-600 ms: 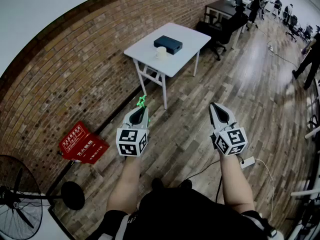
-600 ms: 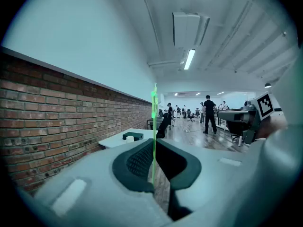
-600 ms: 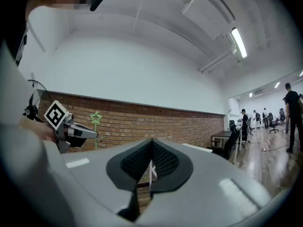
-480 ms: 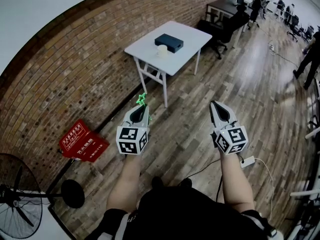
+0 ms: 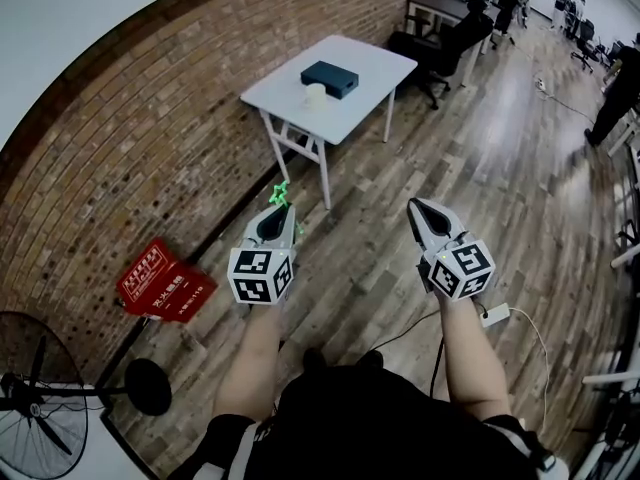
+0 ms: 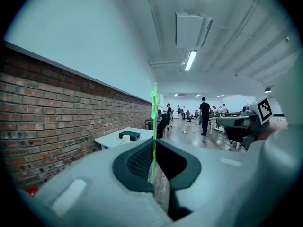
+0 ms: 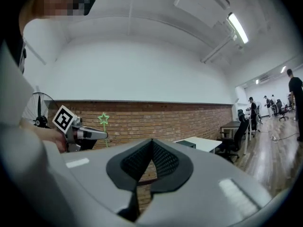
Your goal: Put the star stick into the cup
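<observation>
A long brick wall (image 5: 150,148) runs along the left of a wood-plank floor (image 5: 480,168). A white folding table (image 5: 372,66) stands against that wall, well ahead of the person. A black pedestal fan (image 5: 40,408) stands at the lower left, with a red sign (image 5: 165,283) lying on the floor at the foot of the wall. On the table sits a dark teal box (image 5: 330,75), and the small white cup (image 5: 316,94) stands just beside it on the near side. Both grippers are held out level above the floor, side by side and apart. The left gripper (image 5: 283,208) has its jaws clamped on the thin green star stick (image 6: 154,126), which stands upright between the pads, its star head above the jaw tips and far short of the cup. The right gripper (image 7: 152,143) has its jaws together with nothing between them; its own view looks toward the brick wall and catches the left gripper and the star at its left edge.
</observation>
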The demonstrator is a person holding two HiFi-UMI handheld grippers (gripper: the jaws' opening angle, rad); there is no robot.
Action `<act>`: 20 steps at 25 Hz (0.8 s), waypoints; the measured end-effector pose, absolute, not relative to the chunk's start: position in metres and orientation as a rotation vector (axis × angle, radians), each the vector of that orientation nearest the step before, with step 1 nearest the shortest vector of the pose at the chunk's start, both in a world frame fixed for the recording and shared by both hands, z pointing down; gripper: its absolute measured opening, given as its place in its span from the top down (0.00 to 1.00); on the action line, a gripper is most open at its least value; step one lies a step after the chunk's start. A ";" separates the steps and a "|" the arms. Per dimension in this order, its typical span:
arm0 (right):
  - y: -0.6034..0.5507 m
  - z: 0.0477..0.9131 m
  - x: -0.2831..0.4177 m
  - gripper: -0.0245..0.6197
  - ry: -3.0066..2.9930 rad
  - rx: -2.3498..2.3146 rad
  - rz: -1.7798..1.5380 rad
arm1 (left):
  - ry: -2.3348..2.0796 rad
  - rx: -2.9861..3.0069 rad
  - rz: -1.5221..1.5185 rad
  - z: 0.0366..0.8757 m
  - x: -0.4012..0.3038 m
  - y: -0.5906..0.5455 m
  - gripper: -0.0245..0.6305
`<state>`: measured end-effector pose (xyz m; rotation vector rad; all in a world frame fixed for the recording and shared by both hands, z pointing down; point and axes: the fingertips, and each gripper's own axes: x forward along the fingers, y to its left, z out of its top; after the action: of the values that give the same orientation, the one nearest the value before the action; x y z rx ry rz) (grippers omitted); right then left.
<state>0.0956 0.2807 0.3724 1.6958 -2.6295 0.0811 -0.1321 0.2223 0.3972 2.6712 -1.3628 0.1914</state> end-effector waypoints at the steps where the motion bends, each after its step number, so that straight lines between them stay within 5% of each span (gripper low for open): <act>1: 0.281 0.375 0.096 0.96 -2.629 1.683 0.091 | -1.359 2.672 0.192 0.397 -0.129 0.223 0.94; 20: 0.299 0.399 0.197 0.96 -2.634 1.702 0.231 | -1.355 2.669 0.204 0.404 -0.033 0.243 0.94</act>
<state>0.1965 0.2989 0.3987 1.7019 -2.6339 0.2312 -0.0326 0.2428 0.4043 2.6691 -1.3555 0.2037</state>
